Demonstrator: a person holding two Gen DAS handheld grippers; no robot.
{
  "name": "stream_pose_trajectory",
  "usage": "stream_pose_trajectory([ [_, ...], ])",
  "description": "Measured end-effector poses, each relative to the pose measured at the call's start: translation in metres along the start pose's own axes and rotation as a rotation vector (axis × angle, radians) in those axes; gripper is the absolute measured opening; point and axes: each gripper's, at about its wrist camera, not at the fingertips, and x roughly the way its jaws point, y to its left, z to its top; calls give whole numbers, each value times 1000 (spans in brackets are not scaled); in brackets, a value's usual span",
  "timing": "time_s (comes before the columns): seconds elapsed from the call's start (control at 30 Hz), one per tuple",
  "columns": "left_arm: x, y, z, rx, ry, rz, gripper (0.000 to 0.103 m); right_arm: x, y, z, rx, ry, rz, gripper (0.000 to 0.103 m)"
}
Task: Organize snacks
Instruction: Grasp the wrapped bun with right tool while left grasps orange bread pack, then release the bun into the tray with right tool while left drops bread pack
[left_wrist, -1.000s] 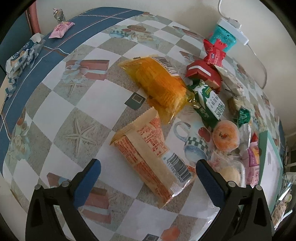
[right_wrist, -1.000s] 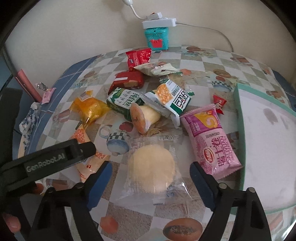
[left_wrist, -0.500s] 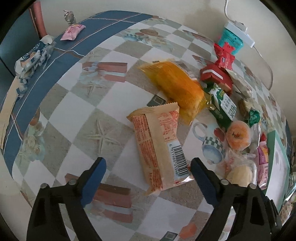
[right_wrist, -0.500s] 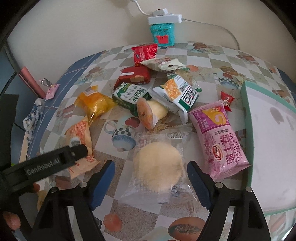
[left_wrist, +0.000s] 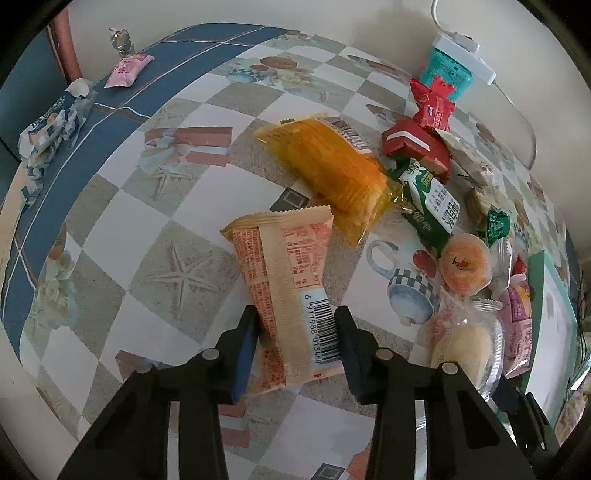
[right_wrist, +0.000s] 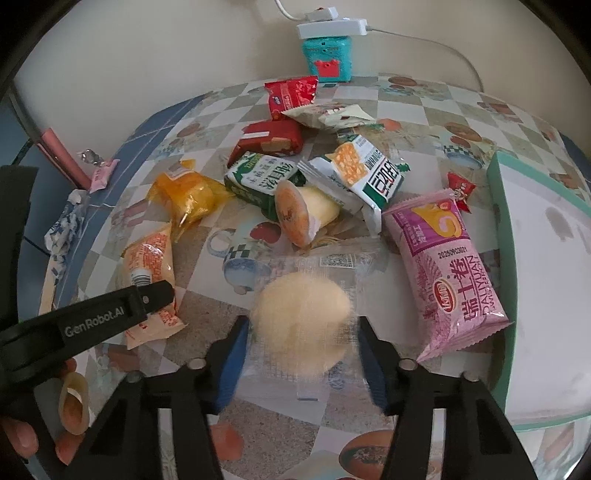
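Two grasps under way on the checked surface (left_wrist: 155, 206), one per gripper.

Left gripper (left_wrist: 295, 339): jaws closing, pads already pinching the near end of the pale orange wafer packet (left_wrist: 284, 273), right over its barcode. Packet lay flat, long axis running from near to far, far end almost touching the yellow-orange packet (left_wrist: 328, 166). Judged light and fairly stiff, a brittle bar inside a crinkly, slick film; likely to crack under a hard squeeze and to droop at the far end when lifted by one end. Better held across the filled body than on the flat crimped seal, which would slide out.

Right gripper (right_wrist: 299, 354): jaws closing, either side of the round cake in clear wrap (right_wrist: 301, 317), left pad touching the film, right pad seemingly just shy of it; contact hard to judge through blur. Cake lay near the middle of the surface, just left of the pink packet (right_wrist: 447, 273) and nearer than the tipped jelly cup (right_wrist: 303, 214). Judged soft, light and easily dented, with loose, slippery wrap all round it. Best taken gently across the cake's widest part, not by the empty film border.

Teal-rimmed tray (right_wrist: 498, 177) sat empty at the right, likely the place for sorted snacks. Remaining heap of packets lay farther off, towards the wall.
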Motion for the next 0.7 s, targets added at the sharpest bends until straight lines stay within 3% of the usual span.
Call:
stream_pose_trajectory([
  [0.2, -11, 1, -6, -9, -15, 10, 42, -2, 0, 0, 6, 4, 24, 57],
  [0.43, -44, -2, -9, -11, -74, 29, 41, -25, -2, 5, 25, -57, 51, 57],
  [0.7, -76, -46, 2, 40, -139, 0, 41, -65, -23, 21, 78, -173, -41, 57],
])
